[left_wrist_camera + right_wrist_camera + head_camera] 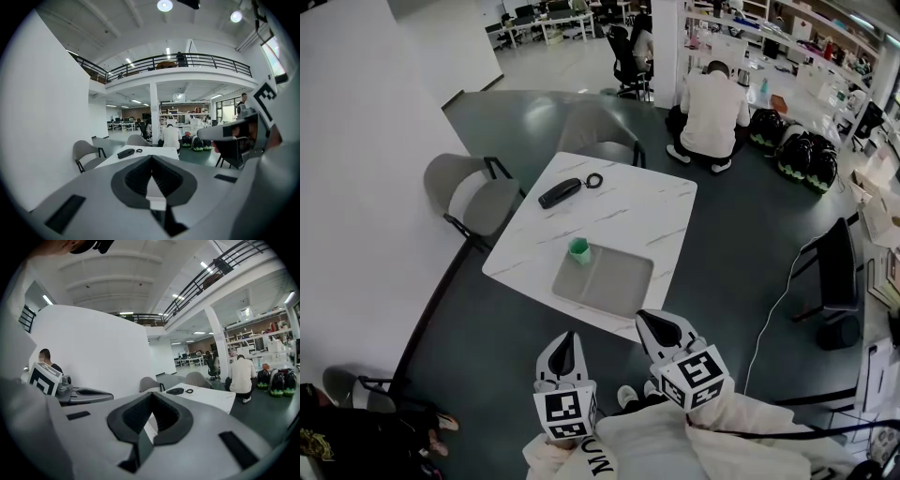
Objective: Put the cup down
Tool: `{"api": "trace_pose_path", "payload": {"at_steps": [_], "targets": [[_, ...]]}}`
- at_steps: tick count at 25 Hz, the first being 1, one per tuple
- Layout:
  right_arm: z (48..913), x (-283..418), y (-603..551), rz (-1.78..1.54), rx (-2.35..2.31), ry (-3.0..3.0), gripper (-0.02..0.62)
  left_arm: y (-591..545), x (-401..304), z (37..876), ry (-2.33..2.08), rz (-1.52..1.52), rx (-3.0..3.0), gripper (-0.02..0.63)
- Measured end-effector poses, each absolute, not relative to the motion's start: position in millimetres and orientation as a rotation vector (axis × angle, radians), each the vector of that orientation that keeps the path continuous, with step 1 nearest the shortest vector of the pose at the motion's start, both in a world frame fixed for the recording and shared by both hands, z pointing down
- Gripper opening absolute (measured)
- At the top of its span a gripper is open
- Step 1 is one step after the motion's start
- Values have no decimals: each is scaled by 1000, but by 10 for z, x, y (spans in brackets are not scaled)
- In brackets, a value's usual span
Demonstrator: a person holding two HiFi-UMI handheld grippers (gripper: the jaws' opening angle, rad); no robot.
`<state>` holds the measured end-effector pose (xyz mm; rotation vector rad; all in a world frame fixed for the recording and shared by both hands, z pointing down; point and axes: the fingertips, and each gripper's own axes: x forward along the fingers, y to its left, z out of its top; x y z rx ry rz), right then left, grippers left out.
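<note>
A small green cup [579, 249] stands upright at the far left corner of a grey tray [614, 283] on the white marble table [628, 211]. Both grippers hang well short of the table, near the person's body and apart from the cup. My left gripper [566, 349] is shut with nothing between its pads. My right gripper [661, 328] is shut too and holds nothing. In the left gripper view the jaws [151, 165] meet at their tips; the right gripper view shows its jaws [151, 403] closed the same way. The cup is hidden in both gripper views.
A black remote-like object [560, 192] and a small ring [594, 180] lie at the table's far end. Grey chairs [473, 195] stand to the left and behind the table. A person [712, 111] crouches beyond it. A black stand [836, 267] is at the right.
</note>
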<state>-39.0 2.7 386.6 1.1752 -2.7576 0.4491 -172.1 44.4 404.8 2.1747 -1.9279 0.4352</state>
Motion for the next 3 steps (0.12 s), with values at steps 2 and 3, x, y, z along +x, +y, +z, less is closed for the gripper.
{"api": "trace_pose_path", "payload": {"at_steps": [2, 3], "targets": [[3873, -389, 24, 448, 1173, -2758, 5, 441, -1715, 4054, -1928, 436, 2176, 11], [3878, -390, 22, 447, 1172, -2758, 5, 438, -1713, 4058, -1928, 437, 2176, 11]]}}
